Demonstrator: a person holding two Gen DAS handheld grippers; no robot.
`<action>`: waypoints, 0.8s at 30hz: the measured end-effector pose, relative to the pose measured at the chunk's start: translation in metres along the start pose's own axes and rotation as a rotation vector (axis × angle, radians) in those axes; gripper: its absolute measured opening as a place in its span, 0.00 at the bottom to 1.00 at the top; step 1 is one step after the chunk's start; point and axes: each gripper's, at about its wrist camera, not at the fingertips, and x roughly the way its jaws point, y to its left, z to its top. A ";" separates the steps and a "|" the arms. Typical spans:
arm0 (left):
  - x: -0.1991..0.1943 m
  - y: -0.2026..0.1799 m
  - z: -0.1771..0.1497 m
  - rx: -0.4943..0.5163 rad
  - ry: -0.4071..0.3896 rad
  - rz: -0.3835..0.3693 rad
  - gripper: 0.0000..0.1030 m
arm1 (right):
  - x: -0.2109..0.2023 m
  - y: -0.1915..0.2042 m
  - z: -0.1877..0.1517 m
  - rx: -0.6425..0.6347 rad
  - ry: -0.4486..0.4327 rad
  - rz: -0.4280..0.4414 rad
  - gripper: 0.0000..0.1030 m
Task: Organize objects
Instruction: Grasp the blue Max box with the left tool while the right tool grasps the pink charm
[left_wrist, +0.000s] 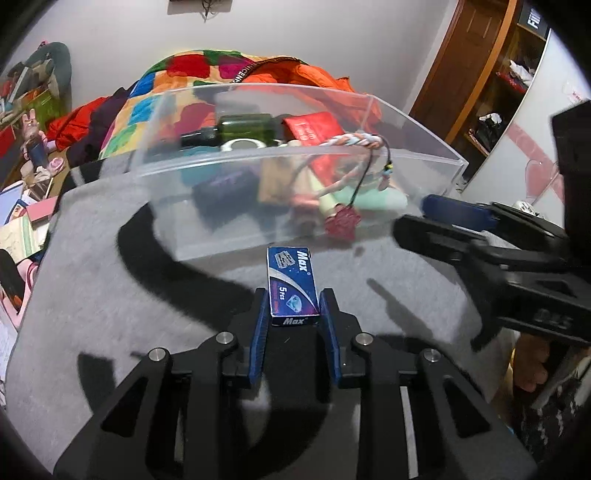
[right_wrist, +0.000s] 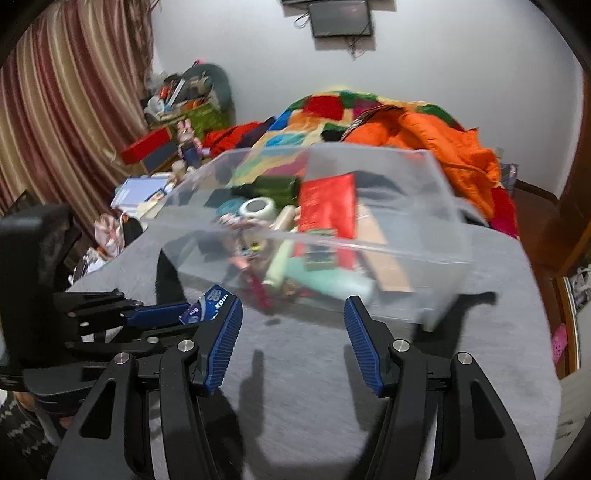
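Observation:
My left gripper (left_wrist: 293, 304) is shut on a small blue "Max" box (left_wrist: 291, 284), held just in front of a clear plastic bin (left_wrist: 295, 162). The box also shows in the right wrist view (right_wrist: 208, 304), between the left gripper's fingers. The bin (right_wrist: 369, 247) stands on a grey cloth and holds a green bottle (left_wrist: 243, 127), a red packet (left_wrist: 314, 127), a tape roll, a braided cord and other small items. My right gripper (right_wrist: 293, 325) is open and empty, close in front of the bin; it shows at the right of the left wrist view (left_wrist: 424, 218).
The grey cloth (left_wrist: 110, 280) covers the surface under the bin. Behind lie a colourful patchwork blanket (right_wrist: 314, 110) and an orange quilt (right_wrist: 443, 144). Cluttered boxes and books (right_wrist: 155, 177) sit at the left, a wooden shelf (left_wrist: 495, 92) at the right.

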 end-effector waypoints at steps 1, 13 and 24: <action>-0.003 0.003 -0.002 0.002 -0.003 -0.001 0.27 | 0.004 0.004 0.001 -0.008 0.009 0.000 0.52; -0.004 0.003 -0.002 0.079 -0.018 0.057 0.41 | 0.034 0.023 0.008 -0.024 0.061 -0.053 0.29; -0.005 0.008 -0.006 0.055 -0.057 0.061 0.26 | 0.040 0.033 0.009 -0.045 0.070 -0.052 0.08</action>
